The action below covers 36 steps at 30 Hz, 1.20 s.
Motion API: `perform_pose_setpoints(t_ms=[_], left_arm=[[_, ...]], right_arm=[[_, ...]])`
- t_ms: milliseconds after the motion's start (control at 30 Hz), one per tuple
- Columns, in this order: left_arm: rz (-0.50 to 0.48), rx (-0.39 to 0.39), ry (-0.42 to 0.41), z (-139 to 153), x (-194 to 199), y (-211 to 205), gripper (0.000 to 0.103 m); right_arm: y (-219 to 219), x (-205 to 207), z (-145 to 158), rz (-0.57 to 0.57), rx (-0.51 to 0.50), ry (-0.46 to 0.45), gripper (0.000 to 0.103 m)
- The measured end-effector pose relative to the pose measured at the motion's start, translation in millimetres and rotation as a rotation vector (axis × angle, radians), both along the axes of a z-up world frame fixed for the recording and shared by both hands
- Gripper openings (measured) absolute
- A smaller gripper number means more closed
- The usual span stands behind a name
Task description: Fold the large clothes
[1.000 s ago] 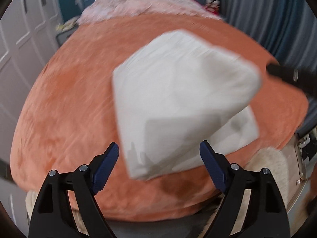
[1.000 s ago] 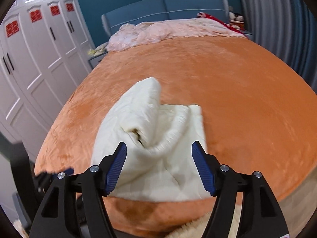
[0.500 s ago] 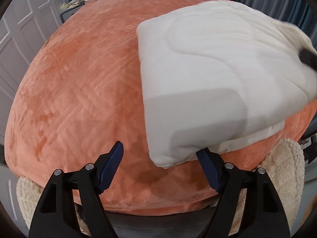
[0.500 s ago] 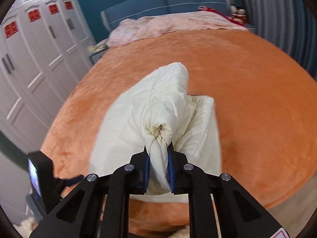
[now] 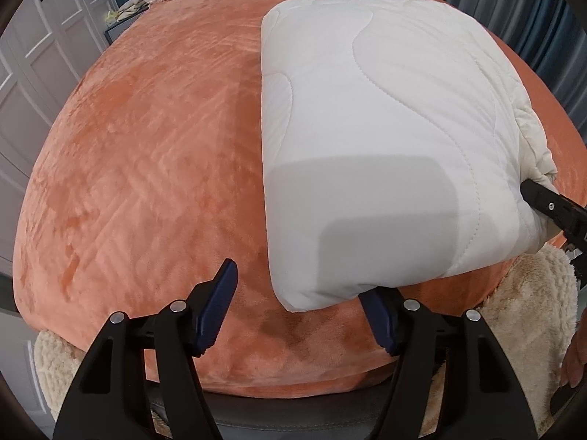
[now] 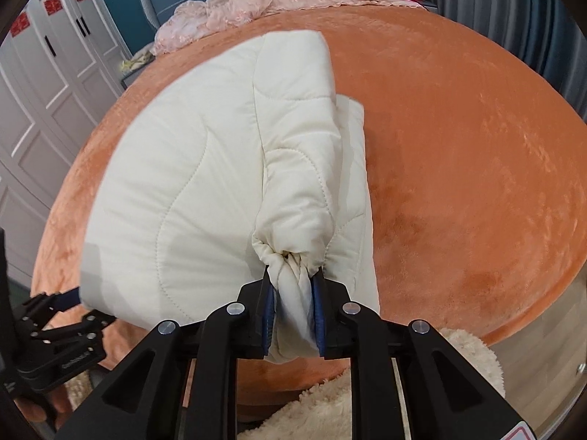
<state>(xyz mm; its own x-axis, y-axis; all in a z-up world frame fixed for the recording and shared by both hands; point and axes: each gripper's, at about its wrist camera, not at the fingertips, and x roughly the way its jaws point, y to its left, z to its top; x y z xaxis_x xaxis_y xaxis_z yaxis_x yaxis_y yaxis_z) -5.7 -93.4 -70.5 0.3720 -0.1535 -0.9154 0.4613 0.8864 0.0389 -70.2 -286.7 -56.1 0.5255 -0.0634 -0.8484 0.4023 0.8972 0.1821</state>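
A folded white quilted garment (image 5: 385,139) lies on the orange bed (image 5: 146,146) near its front edge; it also shows in the right wrist view (image 6: 190,183). My right gripper (image 6: 293,308) is shut on a bunched corner of the garment at its near right side; it shows at the right edge of the left wrist view (image 5: 550,209). My left gripper (image 5: 301,311) is open at the garment's near left corner, which overhangs its right finger. The left gripper shows at lower left in the right wrist view (image 6: 66,315).
A cream fluffy rug (image 5: 528,330) lies on the floor below the bed's front edge. A pink lace cover (image 6: 256,7) lies at the head of the bed. White wardrobe doors (image 6: 44,84) stand to the left, grey curtains (image 6: 513,7) to the right.
My right gripper has shut on the garment's bunched corner and drawn it toward the bed's front edge. My left gripper has moved in close to the near left corner, still open.
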Motion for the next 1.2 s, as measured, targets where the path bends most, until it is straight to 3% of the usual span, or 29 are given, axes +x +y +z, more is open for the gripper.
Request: perform_pose_setpoints(t_ms=[267, 533, 733, 1067, 1200], left_arm=[[0.012, 0.029, 0.019, -23, 5, 0, 0.064], [0.014, 0.031, 0.008, -28, 5, 0, 0.064], [0.014, 0.026, -0.006, -16, -2, 7, 0.063], [0.034, -0.022, -0.022, 13, -10, 36, 0.063], [0.053, -0.021, -0.066, 26, -12, 46, 0.063]], right_arm=[[-4, 5, -29, -0.005, 0.029, 0.031, 0.018], [0, 15, -20, -0.002, -0.036, 0.079, 0.019], [23, 26, -11, -0.002, -0.135, 0.114, 0.021], [21, 26, -11, -0.008, -0.141, 0.112, 0.022], [23, 24, -11, -0.01, -0.138, 0.113, 0.022]])
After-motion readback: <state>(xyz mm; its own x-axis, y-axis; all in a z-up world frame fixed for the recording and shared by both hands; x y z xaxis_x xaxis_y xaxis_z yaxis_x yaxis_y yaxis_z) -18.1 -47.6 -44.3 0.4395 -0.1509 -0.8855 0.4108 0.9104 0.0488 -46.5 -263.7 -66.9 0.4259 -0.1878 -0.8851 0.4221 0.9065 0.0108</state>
